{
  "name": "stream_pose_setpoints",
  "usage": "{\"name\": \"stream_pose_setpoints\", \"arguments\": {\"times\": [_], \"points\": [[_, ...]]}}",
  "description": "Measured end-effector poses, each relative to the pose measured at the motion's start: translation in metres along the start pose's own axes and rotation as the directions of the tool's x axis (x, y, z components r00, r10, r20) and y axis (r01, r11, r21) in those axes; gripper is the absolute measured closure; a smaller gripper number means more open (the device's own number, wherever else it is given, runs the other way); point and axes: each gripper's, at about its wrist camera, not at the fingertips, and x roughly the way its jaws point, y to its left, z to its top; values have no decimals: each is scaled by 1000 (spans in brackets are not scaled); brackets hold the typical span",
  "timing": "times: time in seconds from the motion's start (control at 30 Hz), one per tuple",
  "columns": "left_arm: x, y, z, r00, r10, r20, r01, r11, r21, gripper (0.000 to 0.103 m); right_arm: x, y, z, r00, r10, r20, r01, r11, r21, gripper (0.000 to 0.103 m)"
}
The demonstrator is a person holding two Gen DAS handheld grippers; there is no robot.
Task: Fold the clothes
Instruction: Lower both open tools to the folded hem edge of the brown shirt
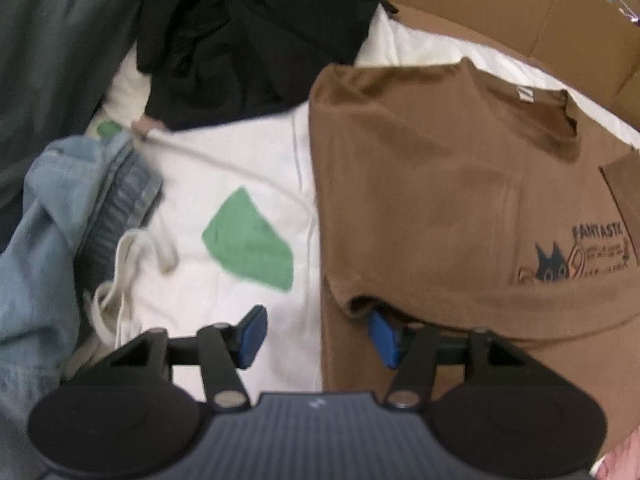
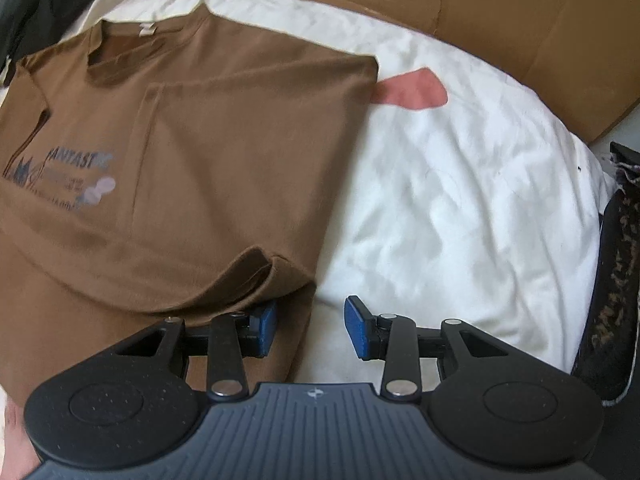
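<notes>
A brown T-shirt point(image 1: 440, 184) with a cat print and the word "FANTASTIC" lies collar-up on a white sheet point(image 1: 224, 168); its lower part is folded up over its body. My left gripper point(image 1: 318, 336) is open at the shirt's left fold corner, and its right pad point(image 1: 382, 338) is tucked under the folded edge. In the right wrist view the same shirt point(image 2: 192, 152) fills the left half. My right gripper point(image 2: 312, 328) is open at the right fold corner, its left pad point(image 2: 266, 326) under the fold and its right pad point(image 2: 358, 328) over the sheet point(image 2: 460, 200).
Light denim jeans point(image 1: 40, 240) and a white drawstring point(image 1: 120, 280) lie at the left, with a black garment point(image 1: 248, 40) behind. The sheet bears a green patch point(image 1: 250, 240) and a red patch point(image 2: 416, 90). Cardboard point(image 2: 520, 20) borders the back. A dark patterned object point(image 2: 616, 260) stands at the right.
</notes>
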Motion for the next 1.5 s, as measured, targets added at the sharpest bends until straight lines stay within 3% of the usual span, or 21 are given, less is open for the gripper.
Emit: {"name": "stream_pose_setpoints", "arguments": {"times": [0.33,0.47,0.53,0.6,0.63,0.77,0.83,0.93,1.1,1.3,1.5], "points": [[13,-6,13,997,-35,66,34,999,21,44,3,-5,6,996,50,68,-52,998,30,60],[9,-9,14,994,-48,100,44,998,35,50,1,-3,8,993,64,103,-65,998,15,61],[5,-8,16,991,-49,124,45,998,32,53,-1,-4,9,990,80,118,-83,996,20,66],[1,-6,18,988,-49,147,46,999,23,57,-3,-6,12,986,111,124,-116,993,37,78],[0,-5,18,988,-48,150,45,999,19,57,-4,-7,12,986,107,129,-114,992,46,78],[-4,0,16,988,-69,137,66,997,26,57,-11,-11,13,983,106,149,-119,990,80,77],[-3,2,13,989,-78,125,75,997,34,57,-15,-8,12,978,148,150,-154,988,29,73],[1,1,7,990,-96,104,89,994,69,57,-18,-4,11,982,118,150,-114,993,-37,72],[-8,7,4,986,-124,116,117,991,66,57,-25,-24,11,972,148,180,-158,986,45,72],[-12,10,4,985,-137,108,126,987,101,57,-16,-13,15,977,168,133,-158,984,-81,72],[-12,9,3,981,-170,96,158,980,124,57,-4,1,17,982,154,110,-140,982,-129,72]]}}
